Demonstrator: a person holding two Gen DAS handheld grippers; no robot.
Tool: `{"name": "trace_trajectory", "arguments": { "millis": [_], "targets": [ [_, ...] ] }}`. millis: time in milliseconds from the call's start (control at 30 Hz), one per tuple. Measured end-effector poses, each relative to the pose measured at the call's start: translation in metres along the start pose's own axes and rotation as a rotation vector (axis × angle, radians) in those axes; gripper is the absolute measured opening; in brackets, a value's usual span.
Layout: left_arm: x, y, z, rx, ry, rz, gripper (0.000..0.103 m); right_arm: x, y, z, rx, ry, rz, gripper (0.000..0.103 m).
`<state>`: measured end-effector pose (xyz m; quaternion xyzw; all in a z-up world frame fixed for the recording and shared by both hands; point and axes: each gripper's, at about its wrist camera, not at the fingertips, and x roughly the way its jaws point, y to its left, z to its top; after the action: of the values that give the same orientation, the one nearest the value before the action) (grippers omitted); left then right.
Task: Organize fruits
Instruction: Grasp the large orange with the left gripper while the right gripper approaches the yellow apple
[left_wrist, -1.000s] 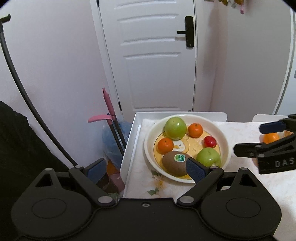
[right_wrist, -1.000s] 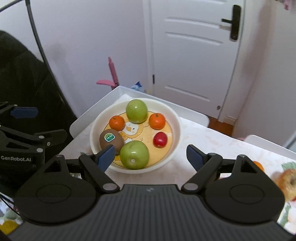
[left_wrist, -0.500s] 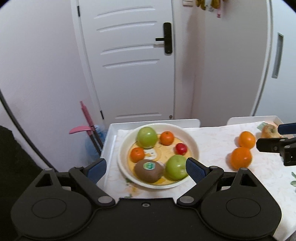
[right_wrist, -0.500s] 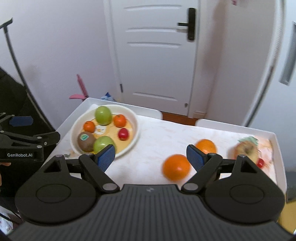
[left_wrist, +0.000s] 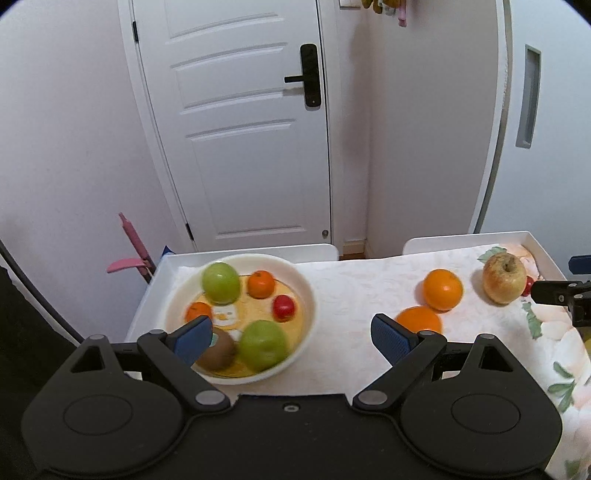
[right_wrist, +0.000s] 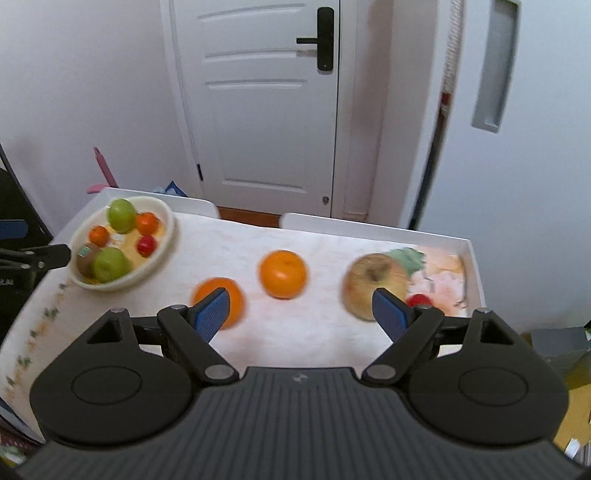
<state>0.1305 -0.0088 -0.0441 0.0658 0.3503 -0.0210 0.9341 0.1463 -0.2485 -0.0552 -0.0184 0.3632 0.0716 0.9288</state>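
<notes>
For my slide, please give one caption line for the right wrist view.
Open right gripper above two oranges and a yellowish apple; filled fruit bowl at left.

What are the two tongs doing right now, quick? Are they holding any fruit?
Left tongs: open, holding nothing, above the near side of the bowl.
Right tongs: open, holding nothing, above the table with the oranges.

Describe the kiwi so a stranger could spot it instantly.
Find the white bowl at the table's left end. On its near side, beside a green apple, lies the kiwi: the only brown fruit there, wearing a small green sticker.
</notes>
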Motion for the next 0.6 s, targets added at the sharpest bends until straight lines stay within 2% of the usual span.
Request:
{"name": "trace_trajectory", "arguments": {
  "millis": [167, 300, 600],
  "targets": [
    [0.016, -0.037, 0.000, -0.036, 0.012, 0.006, 0.095, 0.025, -0.044, -0.003, -0.035, 0.020, 0.005, 0.099],
    [0.033, -0.066, -0.002, -0.027, 0.026, 0.021, 0.095, 0.046, -0.067, -0.008, -0.078, 0.028, 0.029, 0.099],
    [0.083, -0.114, -0.012, 0.000, 0.070, 0.029, 0.095, 0.090, -0.090, -0.015, -0.165, 0.033, 0.070, 0.101]
  ]
}}
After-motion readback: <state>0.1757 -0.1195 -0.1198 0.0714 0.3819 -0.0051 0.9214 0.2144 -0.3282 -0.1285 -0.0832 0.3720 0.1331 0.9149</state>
